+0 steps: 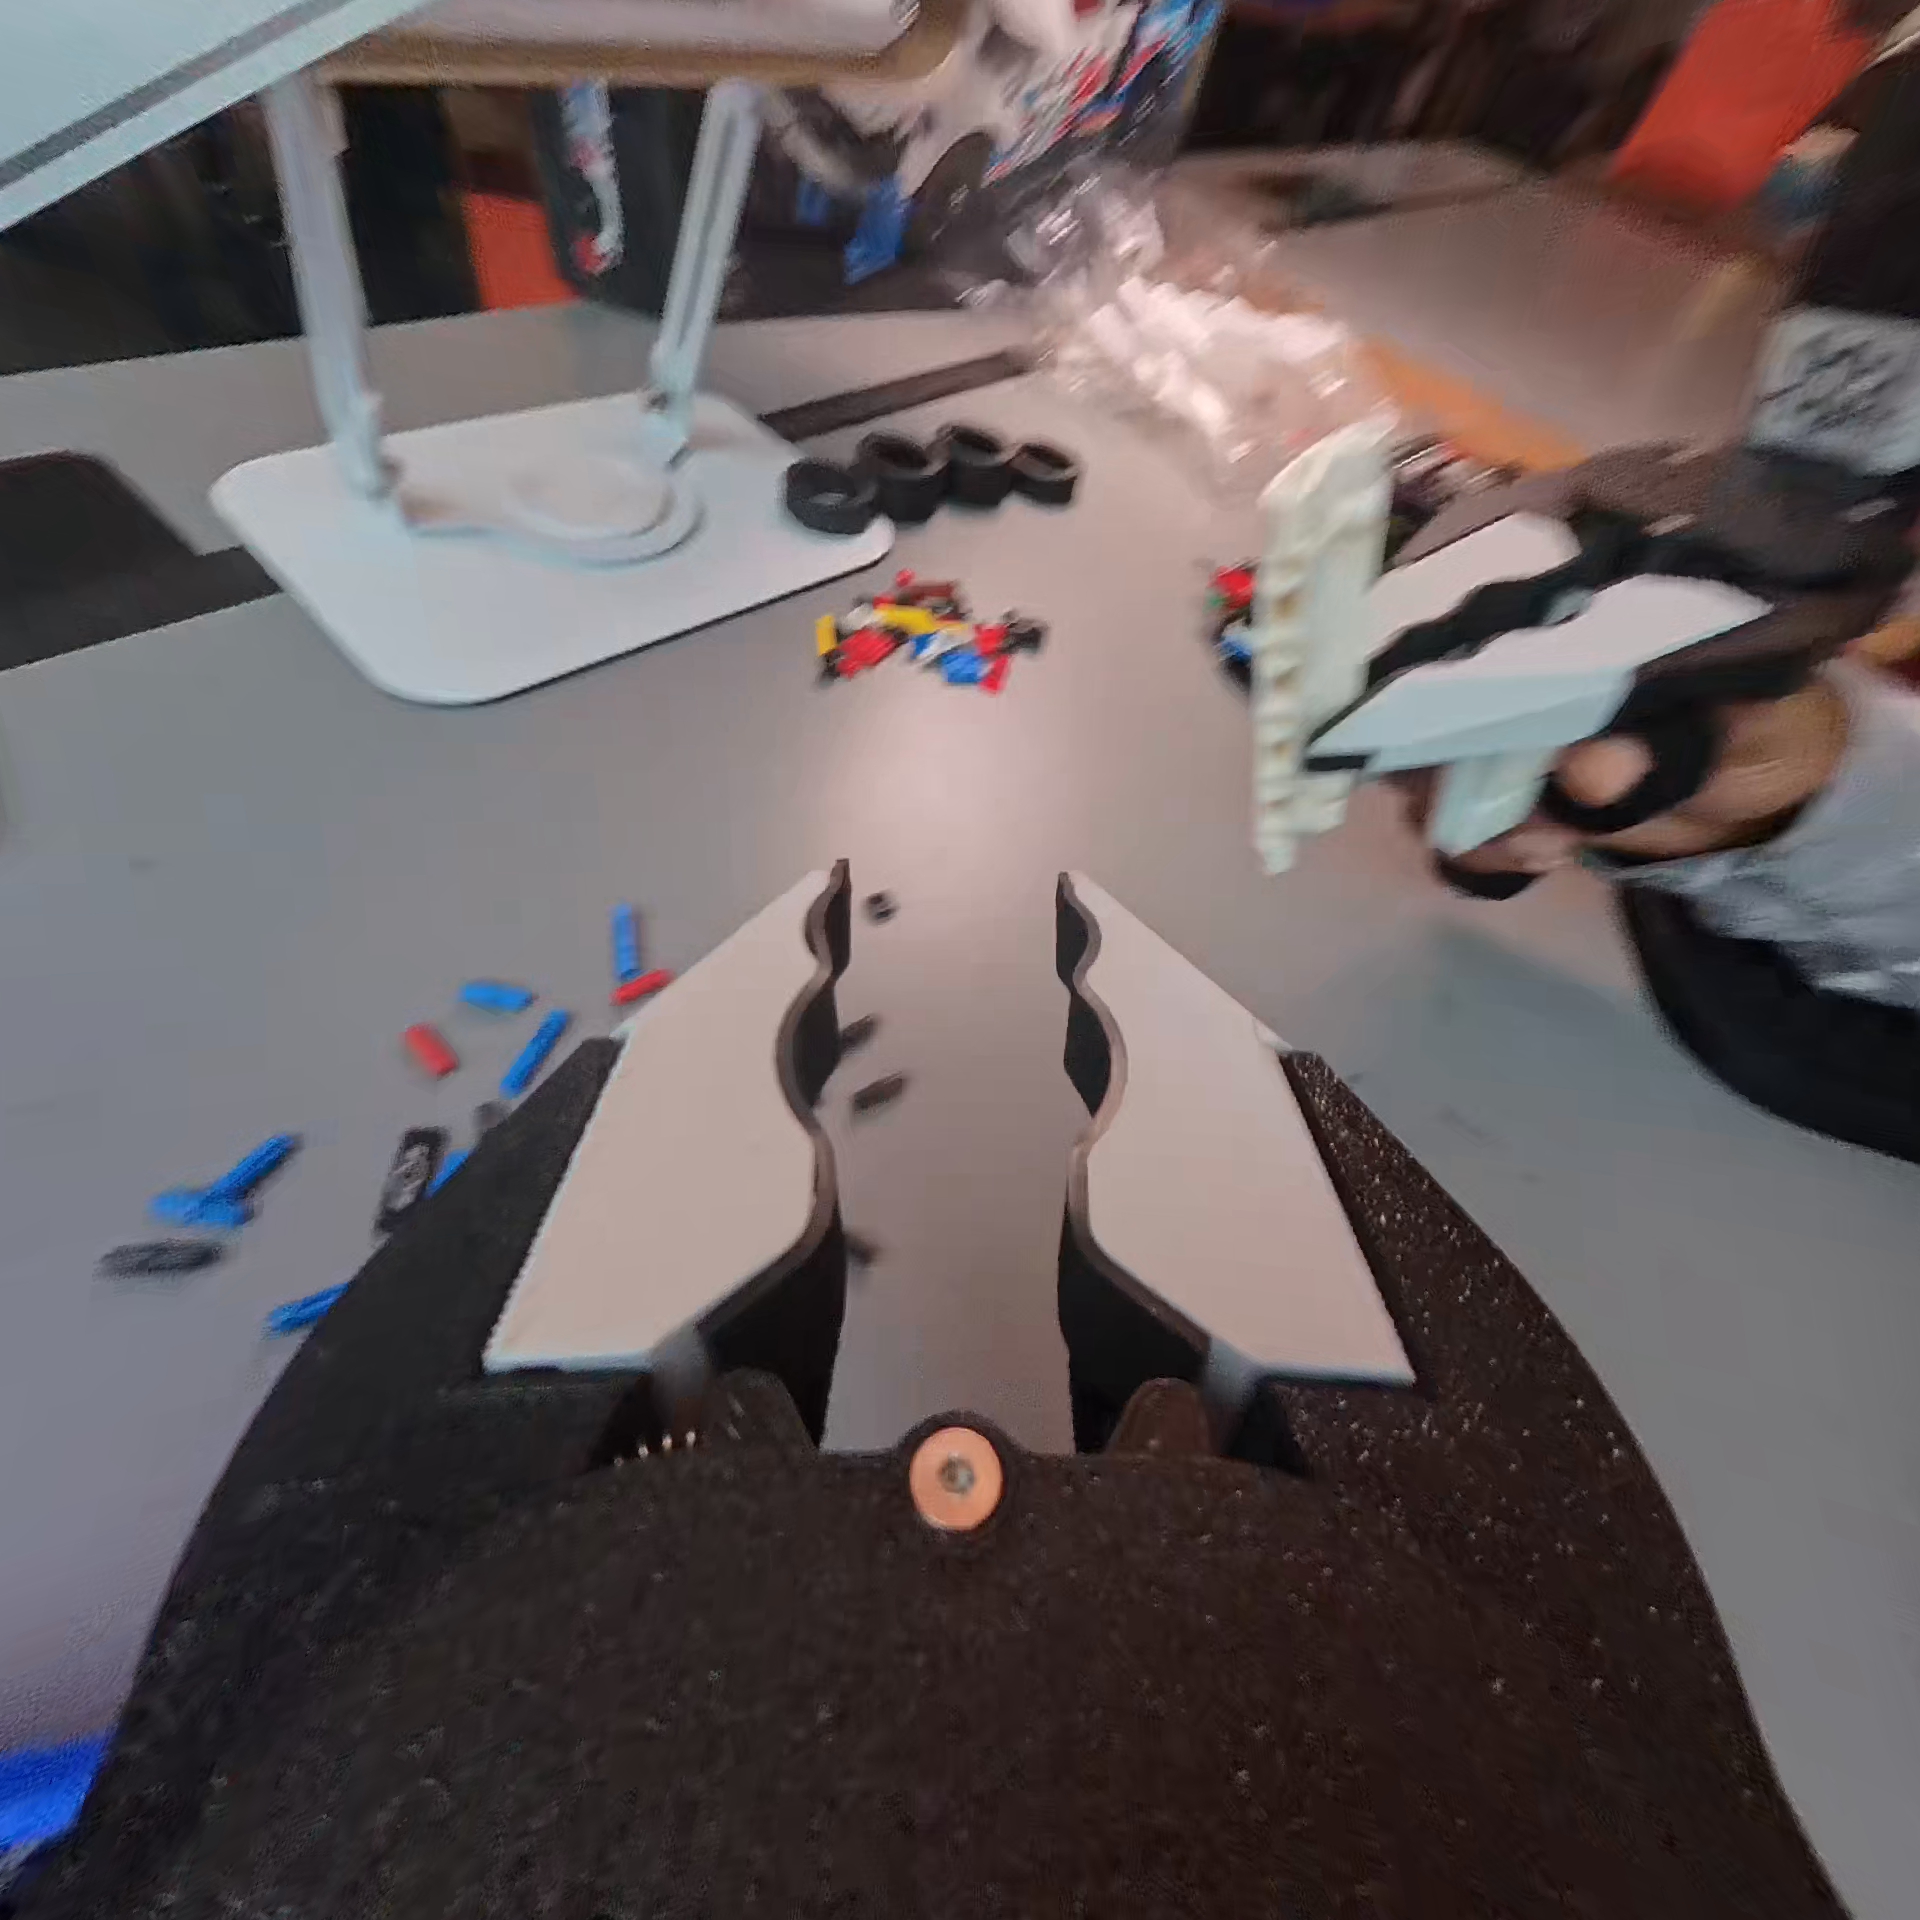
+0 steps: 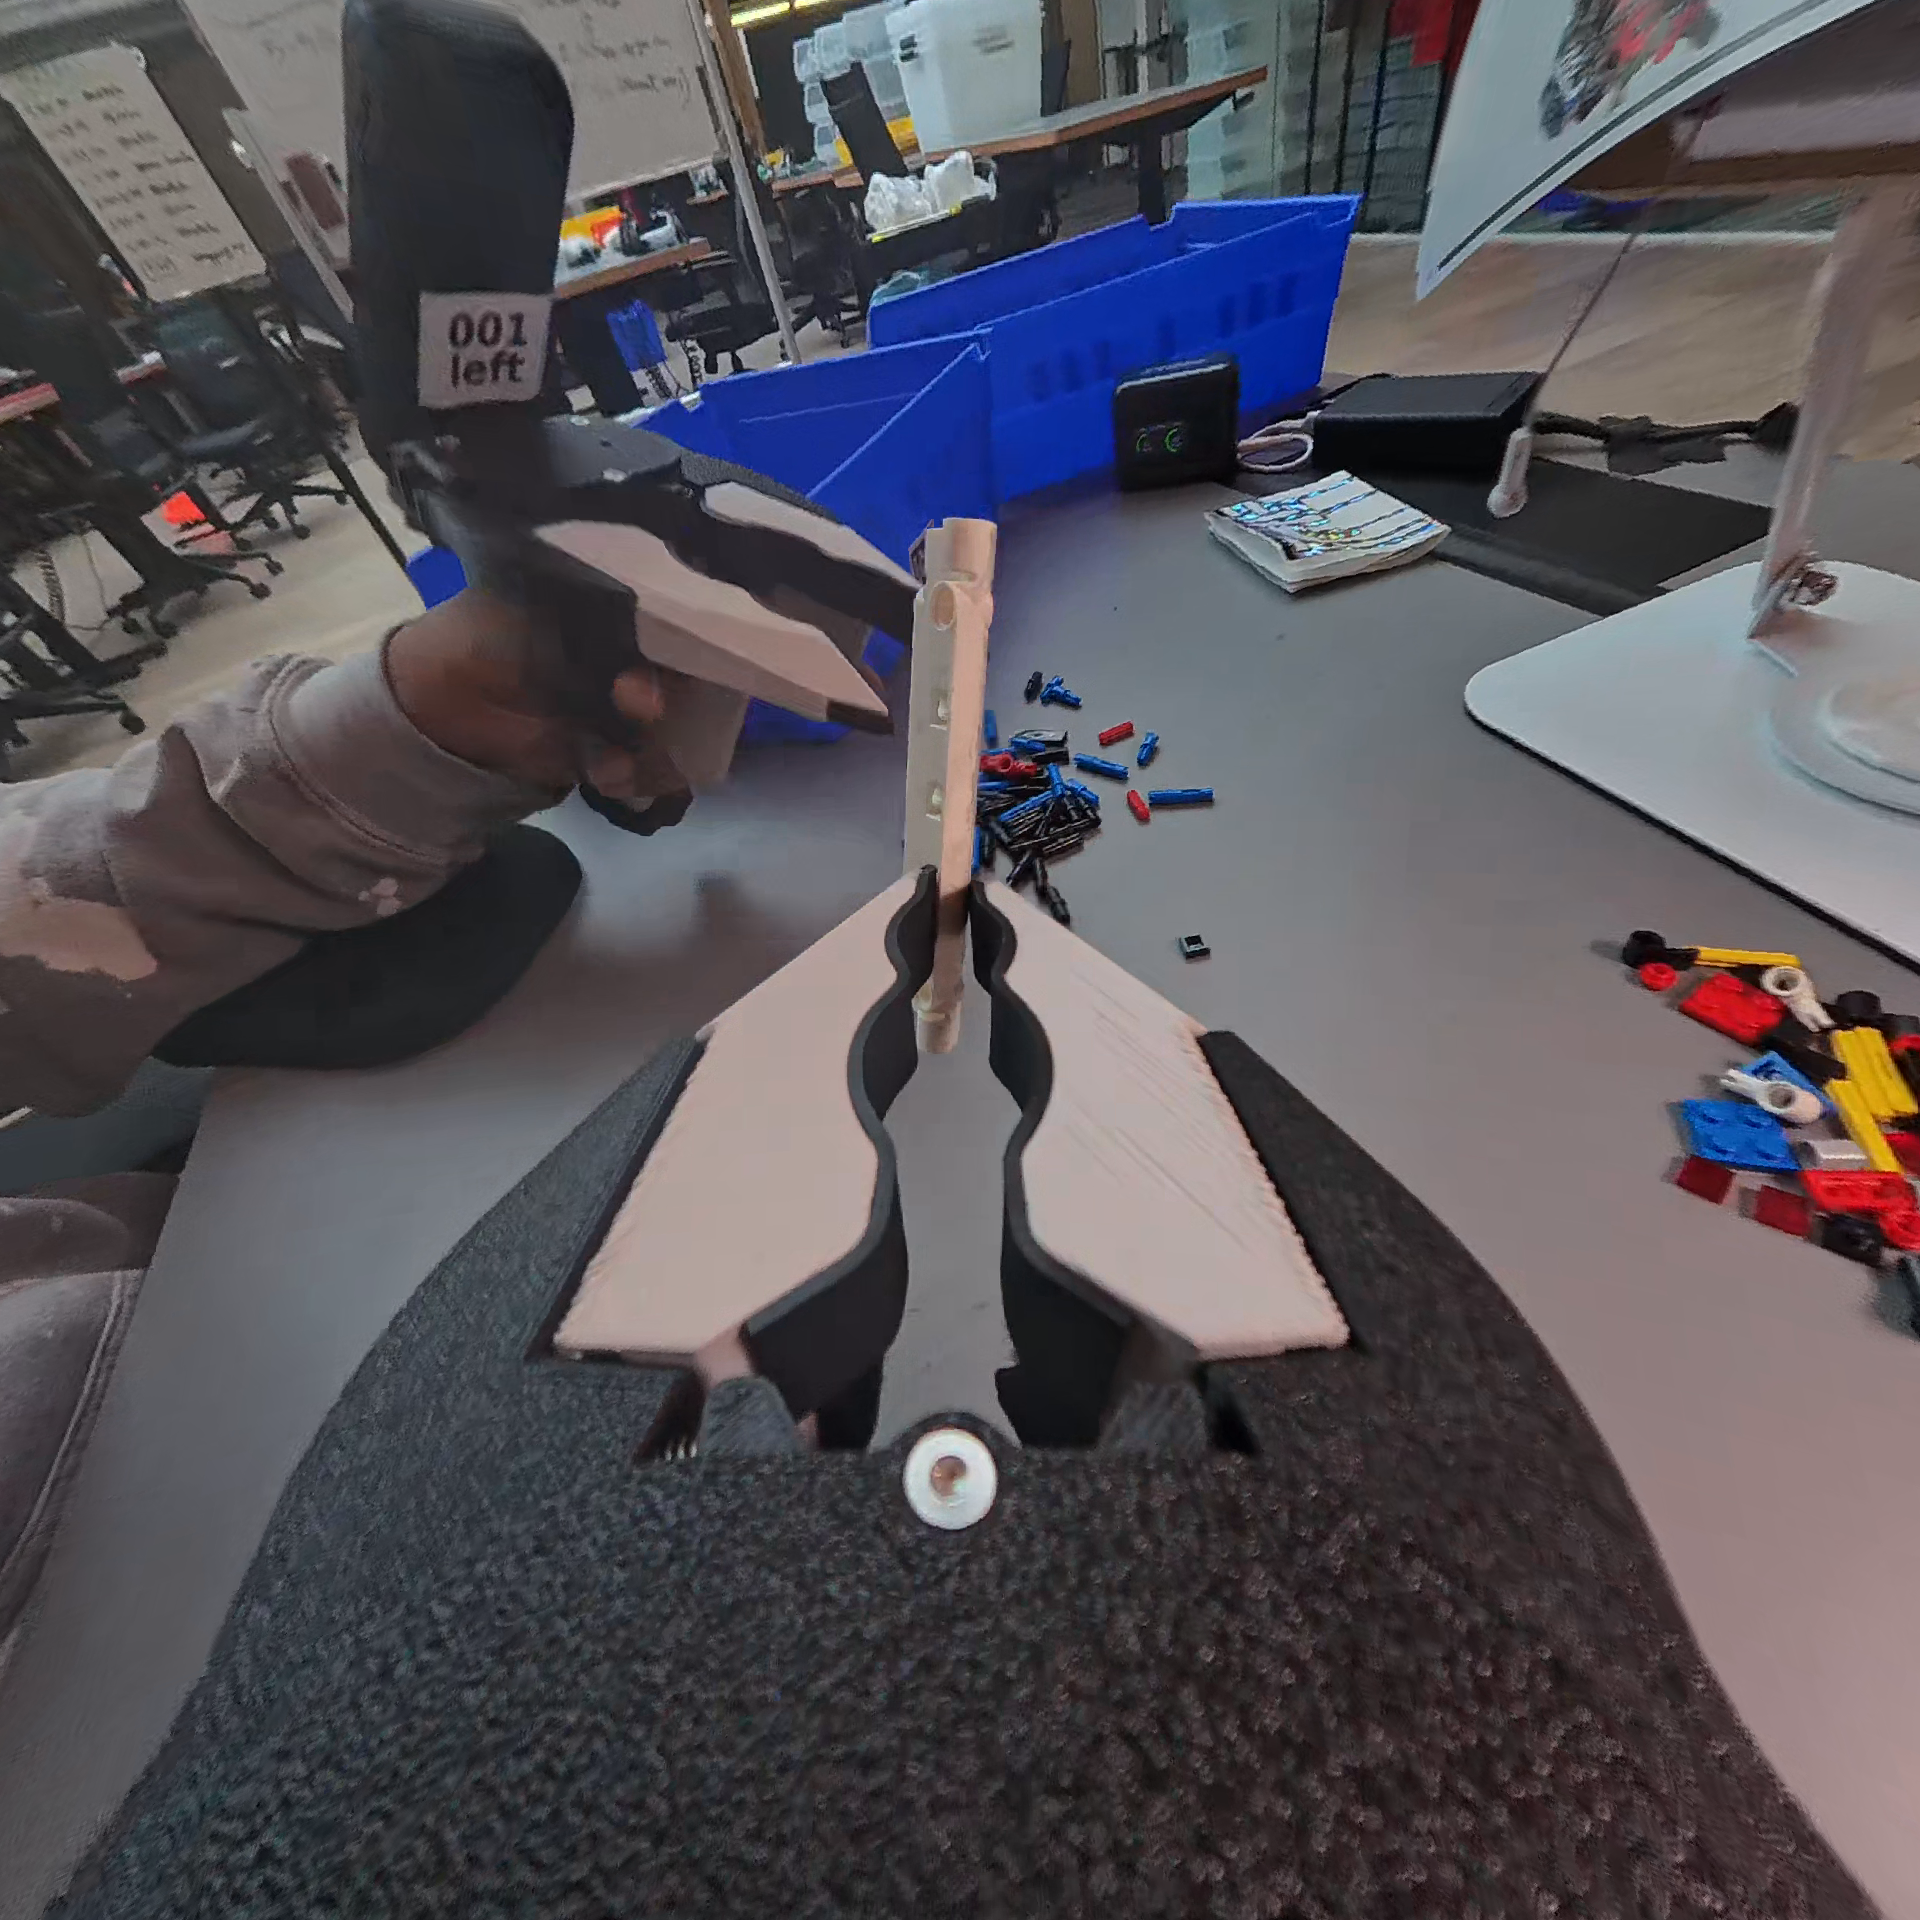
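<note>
My right gripper [image 2: 943, 902] is shut on a long white beam with holes [image 2: 948, 727] and holds it upright above the grey table [image 2: 1351, 935]. The same beam [image 1: 1314, 644] and the right gripper [image 1: 1340, 686] show at the right of the left wrist view, held by a hand. My left gripper [image 1: 951, 883] is open and empty above the table, with small black pins [image 1: 881, 906] lying under it. In the right wrist view the left gripper [image 2: 883, 665] hangs open just left of the beam, apart from it.
Blue, red and black pins [image 1: 499, 1049] lie left of my left gripper. A pile of coloured bricks [image 1: 925, 634] and several black tyres [image 1: 925, 483] lie farther off, next to a white stand base [image 1: 499, 603]. Blue bins [image 2: 1039, 384] stand beyond the table. The grippers' ends are close to 9 cm from one another.
</note>
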`<state>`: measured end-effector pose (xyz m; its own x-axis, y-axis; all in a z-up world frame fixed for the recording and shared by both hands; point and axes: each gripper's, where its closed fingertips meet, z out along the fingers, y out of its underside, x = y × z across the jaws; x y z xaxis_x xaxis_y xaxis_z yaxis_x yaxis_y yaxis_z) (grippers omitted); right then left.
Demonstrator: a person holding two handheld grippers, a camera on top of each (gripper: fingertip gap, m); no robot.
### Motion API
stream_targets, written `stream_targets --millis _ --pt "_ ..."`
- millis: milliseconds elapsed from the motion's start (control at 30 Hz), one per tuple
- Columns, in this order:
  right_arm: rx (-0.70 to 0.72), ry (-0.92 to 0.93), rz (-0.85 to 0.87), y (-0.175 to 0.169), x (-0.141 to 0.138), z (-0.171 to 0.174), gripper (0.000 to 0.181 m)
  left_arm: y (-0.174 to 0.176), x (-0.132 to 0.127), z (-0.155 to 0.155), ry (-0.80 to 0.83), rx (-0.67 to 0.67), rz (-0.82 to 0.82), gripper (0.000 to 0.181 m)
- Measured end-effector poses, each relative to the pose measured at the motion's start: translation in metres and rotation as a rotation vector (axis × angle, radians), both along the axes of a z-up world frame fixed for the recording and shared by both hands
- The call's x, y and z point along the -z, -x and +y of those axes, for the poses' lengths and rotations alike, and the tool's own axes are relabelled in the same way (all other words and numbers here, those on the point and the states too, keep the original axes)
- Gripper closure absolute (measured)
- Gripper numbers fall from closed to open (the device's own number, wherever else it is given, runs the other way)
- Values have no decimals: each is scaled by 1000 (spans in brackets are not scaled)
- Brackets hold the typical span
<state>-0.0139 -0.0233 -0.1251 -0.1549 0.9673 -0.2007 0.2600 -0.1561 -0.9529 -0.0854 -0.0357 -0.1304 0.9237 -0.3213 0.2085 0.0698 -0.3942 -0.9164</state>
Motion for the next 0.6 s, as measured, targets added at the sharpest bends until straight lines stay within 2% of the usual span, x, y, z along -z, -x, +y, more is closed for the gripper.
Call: stream_targets --millis 33,133,167,200,300,367,433,500,567,600 --pt "-35 -12 -15 1 4 -8 176 -17 -12 -3 -39 84 -90 142" --pt "-152 -37 -30 4 10 -38 176 -54 -31 -15 -73 276 -271 145" --pt "-164 -48 -35 6 11 -43 176 -63 -33 -19 -72 327 -286 159" --pt "-188 -58 -38 6 12 -50 176 -67 -33 -22 -74 352 -270 175" --pt "-176 -85 1 7 6 -50 169 -59 -42 -23 -109 297 -135 176" --pt "-168 -88 -12 6 6 -43 149 -33 -67 -25 -184 170 -48 176" --pt "-130 -106 -53 7 14 -28 152 10 -99 -34 -264 -40 87 176" --pt "-56 -159 -163 12 35 -5 158 63 -124 -51 -300 -299 267 176" --pt "8 -224 -275 22 57 17 158 117 -130 -74 -230 -527 472 176" --pt "26 -245 -321 28 66 25 158 144 -123 -86 -137 -629 545 176"
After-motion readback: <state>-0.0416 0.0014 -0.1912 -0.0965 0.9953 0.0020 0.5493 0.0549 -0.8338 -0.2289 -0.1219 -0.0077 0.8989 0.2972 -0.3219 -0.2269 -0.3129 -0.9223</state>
